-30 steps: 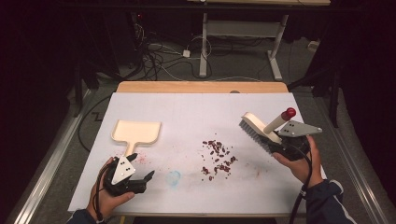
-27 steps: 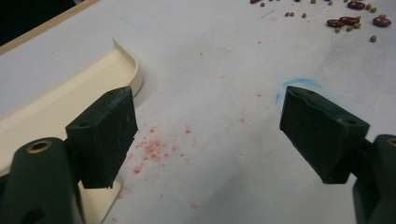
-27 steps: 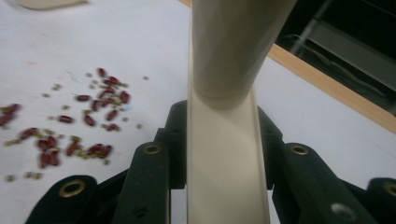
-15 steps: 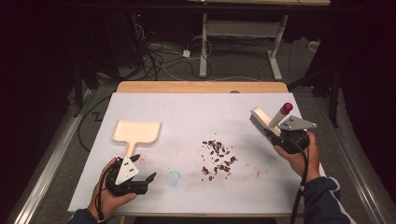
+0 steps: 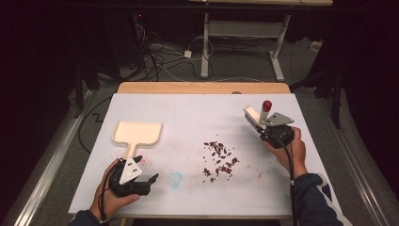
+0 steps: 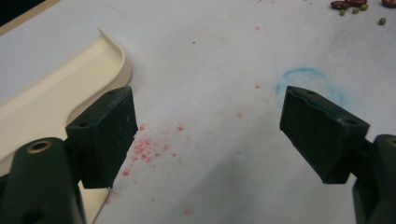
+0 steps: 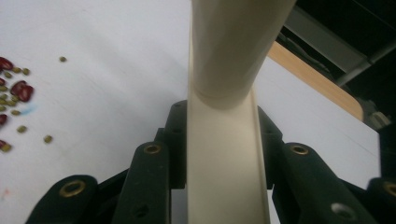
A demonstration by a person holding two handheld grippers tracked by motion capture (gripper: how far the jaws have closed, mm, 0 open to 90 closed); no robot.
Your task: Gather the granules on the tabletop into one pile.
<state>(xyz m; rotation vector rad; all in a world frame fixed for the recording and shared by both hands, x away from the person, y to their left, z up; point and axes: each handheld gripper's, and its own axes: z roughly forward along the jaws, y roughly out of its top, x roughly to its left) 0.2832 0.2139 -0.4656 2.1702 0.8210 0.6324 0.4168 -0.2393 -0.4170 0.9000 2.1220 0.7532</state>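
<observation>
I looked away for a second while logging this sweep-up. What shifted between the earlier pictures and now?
The right gripper, shut on the brush, drew back toward the table's right edge, away from the beans, and the brush tipped more upright. The left gripper stayed low and open beside the dustpan, shifting only slightly. The dustpan and beans lie as before.

I see brush (image 5: 254,117): cream plastic, smooth, slight sheen | dustpan (image 5: 137,133): same cream plastic, satin | left gripper (image 6: 205,135) pads (image 6: 105,133): dark matt rubbery, scuffed | table (image 5: 188,113): white matt paper-like sheet, stained; wood edge at back | beans (image 5: 219,159): glossy dark red
</observation>
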